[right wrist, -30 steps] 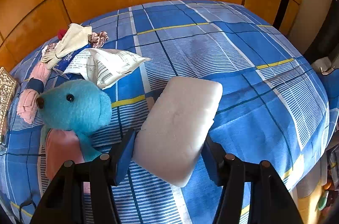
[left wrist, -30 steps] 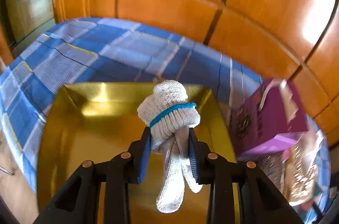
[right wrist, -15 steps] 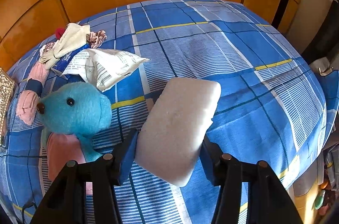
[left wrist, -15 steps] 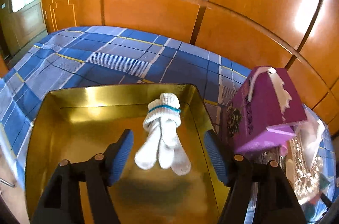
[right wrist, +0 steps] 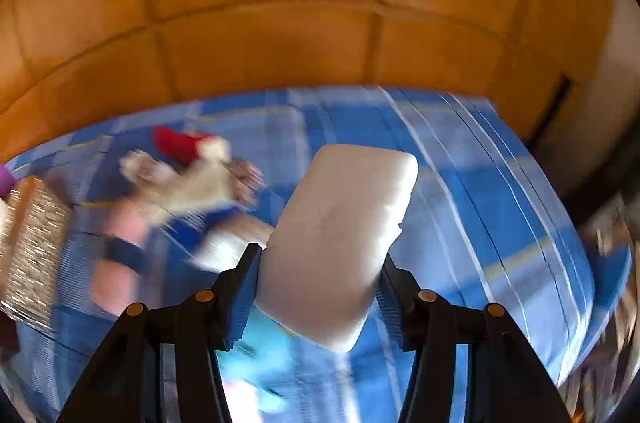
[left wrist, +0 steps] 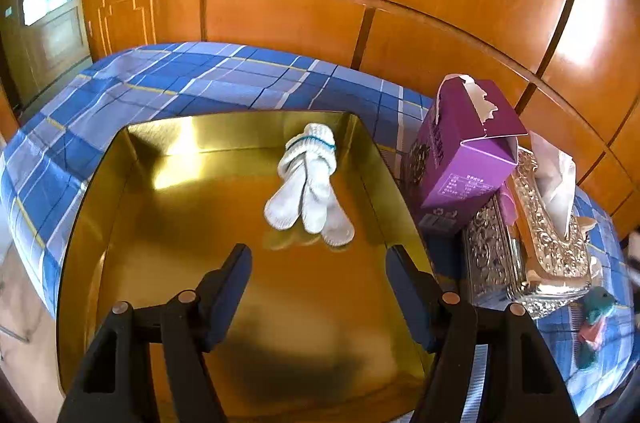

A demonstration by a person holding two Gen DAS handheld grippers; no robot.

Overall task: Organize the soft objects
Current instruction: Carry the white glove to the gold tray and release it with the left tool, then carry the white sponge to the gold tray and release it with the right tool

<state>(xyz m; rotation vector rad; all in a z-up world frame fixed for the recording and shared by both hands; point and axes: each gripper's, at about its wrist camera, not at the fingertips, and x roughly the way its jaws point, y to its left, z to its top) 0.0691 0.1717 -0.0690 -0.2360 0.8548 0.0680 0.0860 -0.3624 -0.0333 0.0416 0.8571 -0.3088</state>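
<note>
White foam block (right wrist: 340, 247), long axis running up-frame, sits clenched in the right hand-held gripper (right wrist: 318, 287); the left hand-held gripper (left wrist: 318, 287) hangs released below the socks (left wrist: 310, 189) in the gold tray (left wrist: 100, 183).

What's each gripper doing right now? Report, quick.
Left gripper: open, empty; rolled gloves lie in the gold tray.
Right gripper: shut on the white sponge.

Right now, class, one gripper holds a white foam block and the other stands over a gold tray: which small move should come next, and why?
Probably carry the white foam block, clamped in the right gripper, toward the gold tray: the glove bundle already lies there, and the left gripper is open and empty.
</note>
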